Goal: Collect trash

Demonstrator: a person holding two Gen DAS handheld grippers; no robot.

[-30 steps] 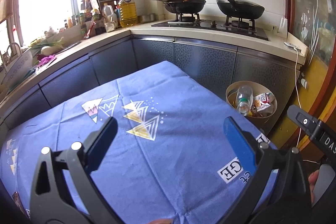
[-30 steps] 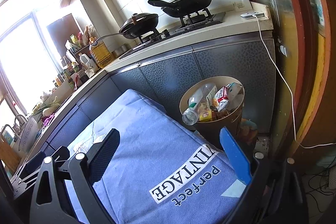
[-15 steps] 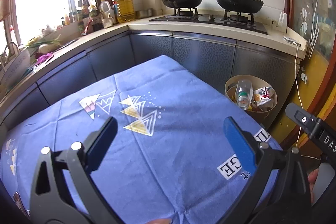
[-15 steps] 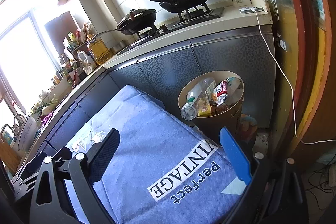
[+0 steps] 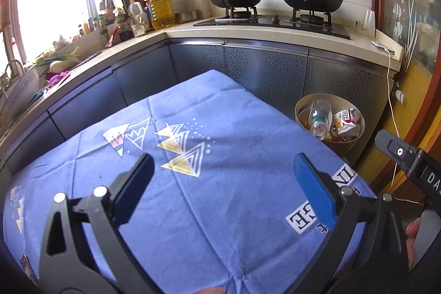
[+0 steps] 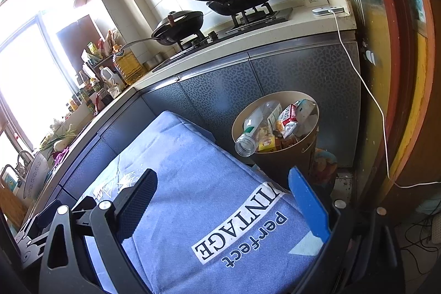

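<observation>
Both tools hover empty over the blue cloth (image 5: 220,197) on the worktop: the left hand-held gripper (image 5: 223,178) and the right hand-held gripper (image 6: 223,192) each have their jaws spread wide. The trash sits in the round bin (image 6: 311,148) just beyond the cloth's far corner: a clear bottle (image 6: 255,128) juts over the bin's rim beside a red carton (image 6: 289,119). No litter shows on the cloth, so collecting looks finished; a good last step would be nudging the bottle deeper. A white cable (image 6: 366,90) hangs right of the bin and could snag
</observation>
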